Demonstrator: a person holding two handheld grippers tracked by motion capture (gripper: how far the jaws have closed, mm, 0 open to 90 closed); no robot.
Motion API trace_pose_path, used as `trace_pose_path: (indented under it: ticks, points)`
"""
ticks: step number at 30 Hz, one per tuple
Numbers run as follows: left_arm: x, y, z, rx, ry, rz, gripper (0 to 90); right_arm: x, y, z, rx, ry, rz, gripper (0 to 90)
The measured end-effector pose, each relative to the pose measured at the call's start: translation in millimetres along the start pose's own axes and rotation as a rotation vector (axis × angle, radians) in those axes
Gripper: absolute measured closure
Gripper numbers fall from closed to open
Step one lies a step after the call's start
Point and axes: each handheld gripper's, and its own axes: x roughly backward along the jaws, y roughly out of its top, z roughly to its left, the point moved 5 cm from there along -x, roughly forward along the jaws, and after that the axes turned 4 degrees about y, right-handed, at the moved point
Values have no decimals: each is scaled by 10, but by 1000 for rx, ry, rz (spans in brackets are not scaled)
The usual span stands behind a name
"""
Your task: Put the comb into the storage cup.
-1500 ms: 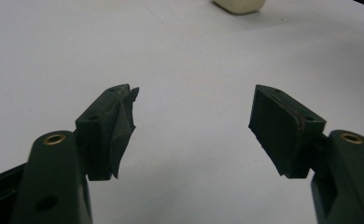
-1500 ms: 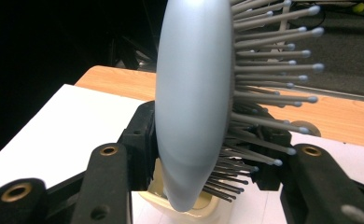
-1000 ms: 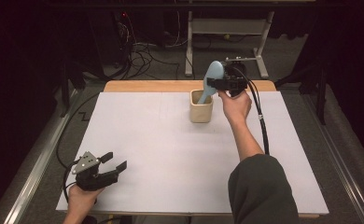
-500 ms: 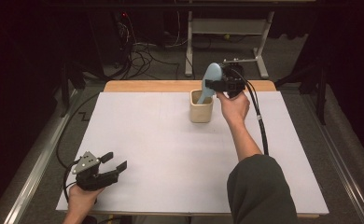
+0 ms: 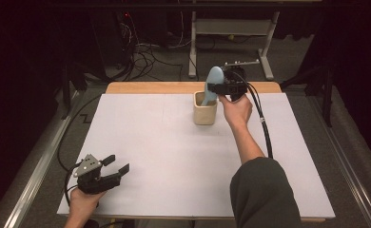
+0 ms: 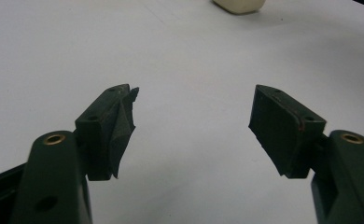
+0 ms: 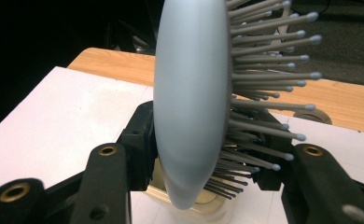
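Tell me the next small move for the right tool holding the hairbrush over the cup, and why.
Probably lower it a little further, straight down. The right tool is shut on the light blue hairbrush, whose lower end sits at the beige cup mouth while its head stands well above the rim. The left tool rests open, far off.

My left gripper [image 5: 119,164] is matte black with a grey three-cornered plate on top; its pads [image 6: 283,128] are blocky, one with frayed black tape. Brass-ringed screw holes sit on both grippers' arms. The right gripper [image 5: 216,88] trails a thick black cable — my right sleeve is dark.
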Motion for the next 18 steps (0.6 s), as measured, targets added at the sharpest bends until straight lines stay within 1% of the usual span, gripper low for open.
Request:
trace_pose_path:
  ticks: [12, 18]
  points:
    - [7, -1, 3, -4, -2, 2, 311, -60, -43, 11, 4, -6, 21, 517]
    - [8, 0, 4, -4, -2, 1, 311, -78, -67, 6, -4, -8, 29, 516]
